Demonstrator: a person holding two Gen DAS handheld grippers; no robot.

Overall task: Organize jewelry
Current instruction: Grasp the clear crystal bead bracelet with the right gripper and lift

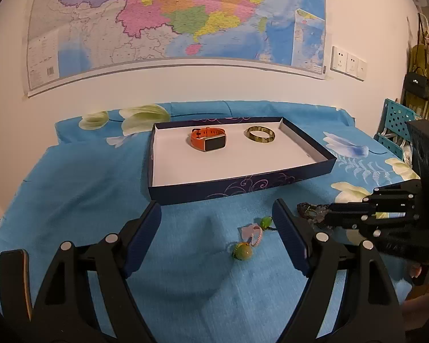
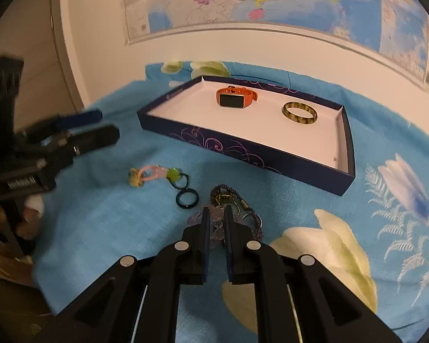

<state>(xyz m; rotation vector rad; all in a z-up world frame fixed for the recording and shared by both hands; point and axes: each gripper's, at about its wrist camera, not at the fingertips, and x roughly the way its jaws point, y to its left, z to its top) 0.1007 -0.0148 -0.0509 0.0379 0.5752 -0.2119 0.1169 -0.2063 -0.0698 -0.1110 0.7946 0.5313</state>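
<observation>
The right gripper (image 2: 216, 214) points down at the blue flowered cloth (image 2: 105, 217), its two fingers drawn in close and pinching a clear beaded bracelet (image 2: 218, 230) that lies in a small heap there. Tangled into that same heap are a dark braided cord (image 2: 224, 193) with a small brass clasp and a metal ring, just ahead and to the right of the fingertips.

To the left of that heap, apart from it, lies a charm with a pink cord, green and yellow beads (image 2: 154, 174) and a dark ring at its end. The left gripper (image 1: 217, 237) hovers over this charm (image 1: 250, 241) with its fingers spread wide; the charm sits on the cloth between them and nearer the right finger, and neither pad touches it. A hand (image 2: 31, 214) grips the left tool's handle at the edge of the right wrist view.

Beyond both tools sits a shallow dark blue box lid (image 1: 243, 185) with a purple swirl pattern and a white inside. In it are an orange smartwatch (image 1: 208, 140), standing on its strap, and a mottled yellow-green bangle (image 1: 260, 134) lying flat, the two well apart.

Behind the table a large coloured map (image 1: 171, 20) hangs on the white wall, with wall sockets (image 1: 347, 63) to its right.
</observation>
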